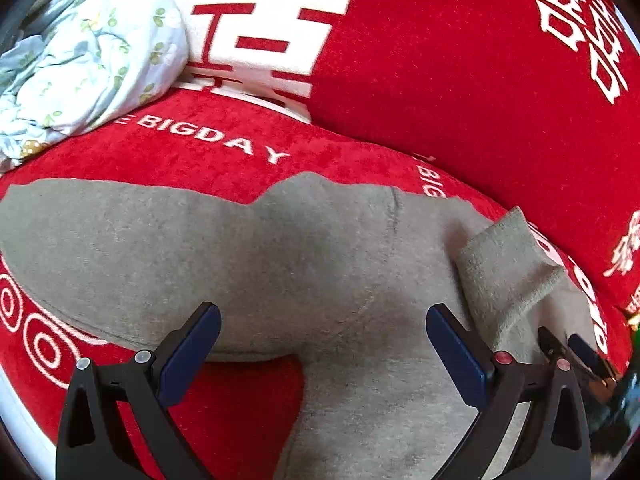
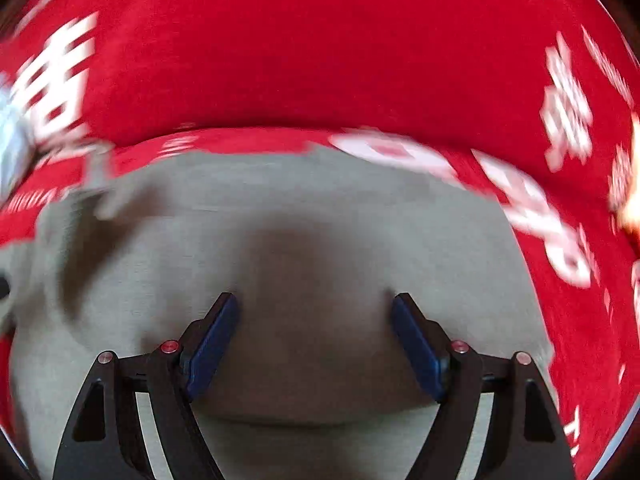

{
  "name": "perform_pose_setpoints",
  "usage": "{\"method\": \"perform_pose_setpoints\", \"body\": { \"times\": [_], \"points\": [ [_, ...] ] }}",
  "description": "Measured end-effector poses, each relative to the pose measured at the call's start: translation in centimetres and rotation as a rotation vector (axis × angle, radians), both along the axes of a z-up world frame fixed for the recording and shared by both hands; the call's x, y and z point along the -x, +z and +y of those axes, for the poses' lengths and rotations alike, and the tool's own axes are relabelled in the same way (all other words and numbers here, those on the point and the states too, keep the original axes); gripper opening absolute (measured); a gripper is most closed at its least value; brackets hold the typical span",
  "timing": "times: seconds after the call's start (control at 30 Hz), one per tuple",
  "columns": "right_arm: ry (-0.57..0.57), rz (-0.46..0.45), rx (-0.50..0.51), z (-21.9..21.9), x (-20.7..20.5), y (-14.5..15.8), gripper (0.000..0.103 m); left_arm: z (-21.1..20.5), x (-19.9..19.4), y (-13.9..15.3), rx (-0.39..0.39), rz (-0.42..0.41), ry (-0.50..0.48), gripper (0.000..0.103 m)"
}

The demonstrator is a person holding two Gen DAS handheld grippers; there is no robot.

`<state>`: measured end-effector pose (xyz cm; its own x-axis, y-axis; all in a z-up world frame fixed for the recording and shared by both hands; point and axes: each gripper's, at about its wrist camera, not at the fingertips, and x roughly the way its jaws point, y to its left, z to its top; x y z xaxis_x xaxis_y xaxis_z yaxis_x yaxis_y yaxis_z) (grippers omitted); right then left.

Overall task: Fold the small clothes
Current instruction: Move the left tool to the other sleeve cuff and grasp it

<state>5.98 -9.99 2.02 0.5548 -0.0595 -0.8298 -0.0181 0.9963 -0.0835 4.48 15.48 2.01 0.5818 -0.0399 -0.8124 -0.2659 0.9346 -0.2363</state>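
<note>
A pair of small grey fleece pants [image 1: 280, 248] lies flat on a red seat cover [image 1: 224, 148]. One leg runs left and the other runs toward the camera, and a grey flap [image 1: 508, 264] is folded up at the right. My left gripper [image 1: 324, 320] is open just above the crotch area, holding nothing. In the right wrist view the same grey garment [image 2: 320, 220] fills the middle, blurred by motion. My right gripper [image 2: 316, 308] is open just above it, holding nothing. The tips of the right gripper show at the right edge of the left wrist view [image 1: 568, 344].
A crumpled pale floral cloth [image 1: 88, 52] lies at the back left. Red back cushions with white lettering [image 1: 460, 60] rise behind the seat. The red cover [image 2: 320, 52] with white rings surrounds the garment.
</note>
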Motion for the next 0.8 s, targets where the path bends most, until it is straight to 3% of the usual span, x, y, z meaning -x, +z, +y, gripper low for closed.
{"method": "perform_pose_setpoints", "body": {
  "times": [0.1, 0.2, 0.33, 0.43, 0.53, 0.63, 0.8],
  "points": [
    [0.060, -0.047, 0.011, 3.2, -0.4, 0.8, 0.082, 0.9, 0.1, 0.0, 0.019, -0.001, 0.028, 0.103],
    [0.107, -0.025, 0.076, 6.2, -1.5, 0.1, 0.082, 1.3, -0.1, -0.2, 0.024, 0.006, 0.041, 0.103],
    [0.282, -0.016, 0.083, 10.6, -1.5, -0.4, 0.082, 1.5, -0.1, -0.4, 0.019, 0.011, 0.047, 0.103],
    [0.250, -0.026, -0.059, 9.5, -1.1, 0.7, 0.082, 2.3, 0.1, -0.5, 0.023, 0.013, 0.069, 0.103],
    [0.180, -0.025, -0.038, 8.2, -0.8, 0.3, 0.082, 3.5, 0.3, -0.8, 0.045, 0.023, 0.102, 0.103],
    [0.216, 0.041, -0.061, 8.0, -0.7, -1.1, 0.083, 5.2, 0.7, -1.0, 0.029, 0.047, 0.179, 0.103],
    [0.198, 0.016, -0.084, 8.0, -0.9, -1.7, 0.088, 11.8, 3.1, -1.2, -0.029, 0.086, 0.428, 0.103]
  ]
}}
